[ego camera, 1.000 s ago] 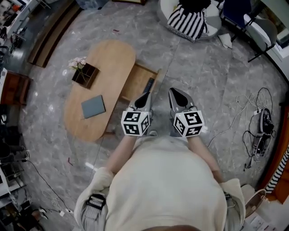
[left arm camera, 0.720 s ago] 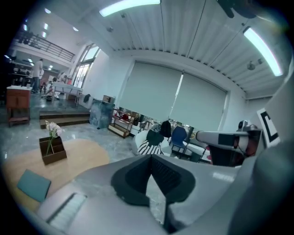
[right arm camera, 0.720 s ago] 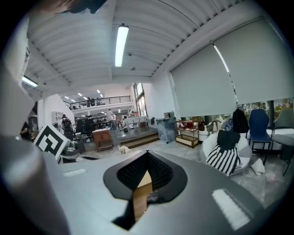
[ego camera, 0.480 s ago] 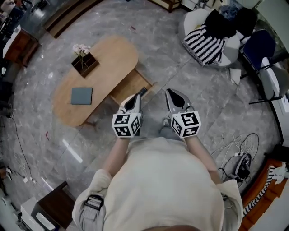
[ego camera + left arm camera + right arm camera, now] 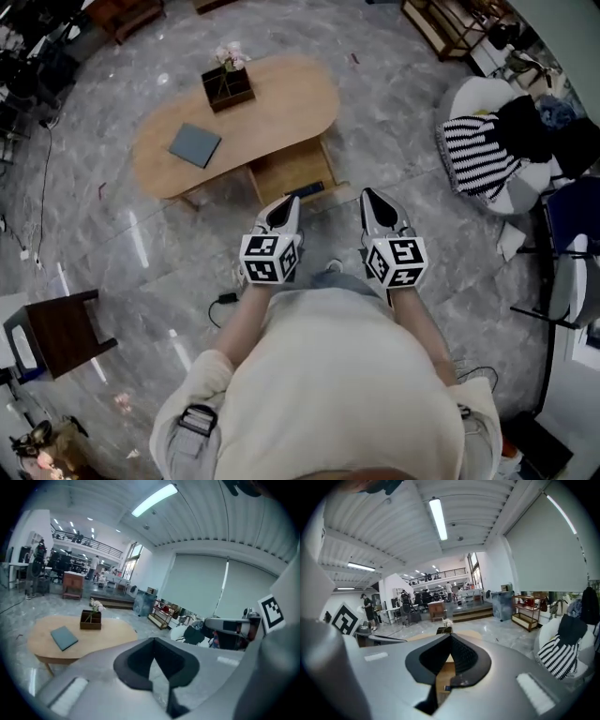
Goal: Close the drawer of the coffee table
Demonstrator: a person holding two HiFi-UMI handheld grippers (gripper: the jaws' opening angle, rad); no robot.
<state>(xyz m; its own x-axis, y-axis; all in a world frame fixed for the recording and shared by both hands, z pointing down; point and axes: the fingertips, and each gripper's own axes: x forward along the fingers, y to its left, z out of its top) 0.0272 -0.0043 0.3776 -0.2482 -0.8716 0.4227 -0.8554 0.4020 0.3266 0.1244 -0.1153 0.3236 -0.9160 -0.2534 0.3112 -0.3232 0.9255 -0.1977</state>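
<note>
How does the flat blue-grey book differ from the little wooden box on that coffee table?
The blue-grey book is thin and lies flat. The wooden box stands taller and open-topped, holding pale flowers. The book is blue-grey and the box is dark brown. The box sits by the table's far edge, while the book lies nearer its middle. Both rest on the coffee table, apart from each other.

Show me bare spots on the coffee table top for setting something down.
The widest bare patch is the coffee table top's right end in the head view, past the flower box. The left end is crowded by the grey book.
</note>
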